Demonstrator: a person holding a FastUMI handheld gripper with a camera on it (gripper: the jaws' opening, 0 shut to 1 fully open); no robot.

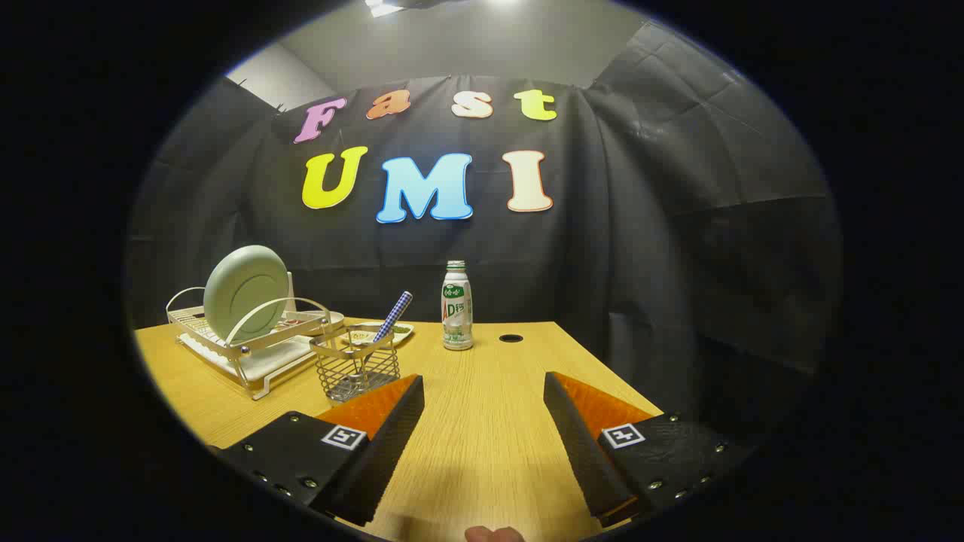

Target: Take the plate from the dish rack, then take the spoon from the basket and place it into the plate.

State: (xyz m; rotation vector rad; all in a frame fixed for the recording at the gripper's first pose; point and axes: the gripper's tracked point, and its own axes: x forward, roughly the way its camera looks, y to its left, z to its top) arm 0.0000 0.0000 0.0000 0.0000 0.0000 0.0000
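Plate (245, 292) stands on edge in the dish rack (226, 342), easy to pinch; my gripper (483, 391) gapes released, holding nothing.

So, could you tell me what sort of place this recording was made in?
Probably a staged recording booth dressed as a kitchen corner: black cloth walls surround a wooden table holding a dish rack with a plate, a wire basket and a bottle. The gripper is open above the table.

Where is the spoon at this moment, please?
In the gripper view, the spoon stands handle-up in the wire basket, just right of the dish rack holding the plate, beyond the open gripper, toward its left finger.
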